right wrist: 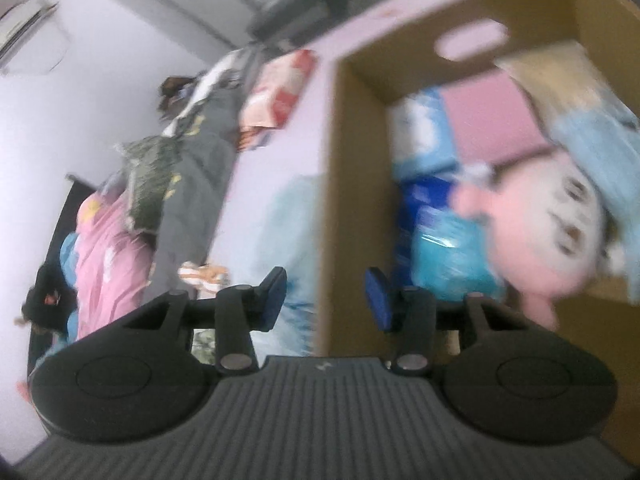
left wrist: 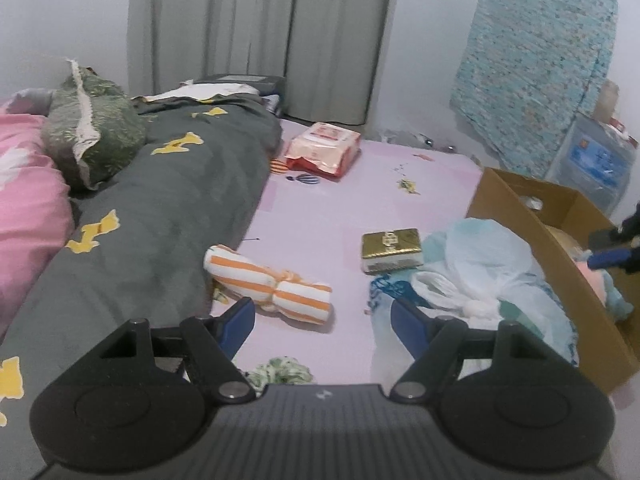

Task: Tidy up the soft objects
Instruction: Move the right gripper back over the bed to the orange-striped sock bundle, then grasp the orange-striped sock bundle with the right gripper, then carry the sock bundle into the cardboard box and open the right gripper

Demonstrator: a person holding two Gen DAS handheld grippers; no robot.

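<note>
Left wrist view. The left claw (left wrist: pixel 322 320) is seen released, nothing between its blue pads, above the pale lilac bed sheet (left wrist: pixel 320 216). Just ahead lies a rolled, orange-and-white striped cloth bundle (left wrist: pixel 270 282), tied at its middle; to the right, a translucent white plastic bag over teal fabric (left wrist: pixel 484 280) rests against the brown cardboard box (left wrist: pixel 532 236). A small gold-wrapped packet (left wrist: pixel 391 249) lies between bundle and bag. The striped bundle is judged the likely next pick: it is best approached across its narrow tied waist, so that the soft roll is pinched rather than pushed.

Right wrist view (blurred). The right claw (right wrist: pixel 326 294) is shown parted and empty, straddling the near wall of the cardboard box (right wrist: pixel 352 160). Inside the box a pink-and-white plush toy (right wrist: pixel 560 224) lies among blue packages (right wrist: pixel 436 216). The claw should be lifted clear of the wall before being swung back, lest the box be dragged.
</note>
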